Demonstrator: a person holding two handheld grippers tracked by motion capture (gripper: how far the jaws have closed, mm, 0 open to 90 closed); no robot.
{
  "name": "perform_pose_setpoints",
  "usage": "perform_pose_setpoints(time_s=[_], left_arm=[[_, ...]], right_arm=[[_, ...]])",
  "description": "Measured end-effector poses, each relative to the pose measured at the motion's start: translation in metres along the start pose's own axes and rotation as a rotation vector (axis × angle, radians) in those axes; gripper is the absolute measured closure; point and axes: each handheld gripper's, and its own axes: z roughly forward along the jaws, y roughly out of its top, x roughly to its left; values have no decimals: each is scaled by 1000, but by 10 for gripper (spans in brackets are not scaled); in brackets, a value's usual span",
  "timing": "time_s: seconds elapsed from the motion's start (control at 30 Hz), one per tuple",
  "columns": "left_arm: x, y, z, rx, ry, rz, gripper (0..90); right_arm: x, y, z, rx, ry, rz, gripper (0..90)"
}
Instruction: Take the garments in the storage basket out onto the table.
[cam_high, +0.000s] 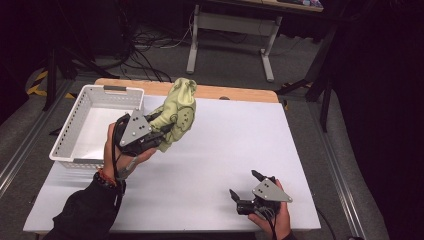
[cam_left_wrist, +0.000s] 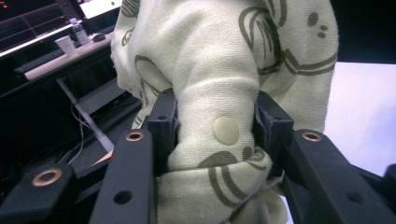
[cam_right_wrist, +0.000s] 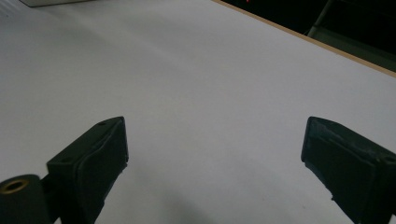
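Observation:
A pale green cloth garment (cam_high: 179, 111) with a dark printed pattern and snap buttons hangs bunched in the air above the table's left half, beside the basket. My left gripper (cam_high: 159, 134) is shut on its lower folds. Seen up close in the left gripper view, the garment (cam_left_wrist: 224, 70) is pinched between both black jaws, with my left gripper (cam_left_wrist: 215, 128) closed around a fold that carries a round snap. Near the table's front right edge rests my right gripper (cam_high: 245, 185), open. In the right gripper view my right gripper (cam_right_wrist: 212, 140) holds nothing, its jaws spread wide over the bare white table (cam_right_wrist: 187, 70).
A white perforated plastic basket (cam_high: 75, 131) sits at the table's left edge, nothing visible inside it. The white table (cam_high: 235, 140) has a wooden strip along its far edge. Desk legs and cables lie on the floor beyond.

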Motion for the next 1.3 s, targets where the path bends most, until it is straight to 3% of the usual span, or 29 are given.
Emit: perform_pose_setpoints(time_s=[0.27, 1.0, 1.3], left_arm=[[-14, 1, 11, 19, -45, 31, 588], [-46, -12, 49, 129, -130, 114, 584], [-58, -24, 68, 192, -168, 113, 580]], right_arm=[[1, 0, 1, 4, 4, -4, 80], [1, 0, 1, 8, 10, -11, 83], [1, 0, 2, 9, 20, -12, 83]])
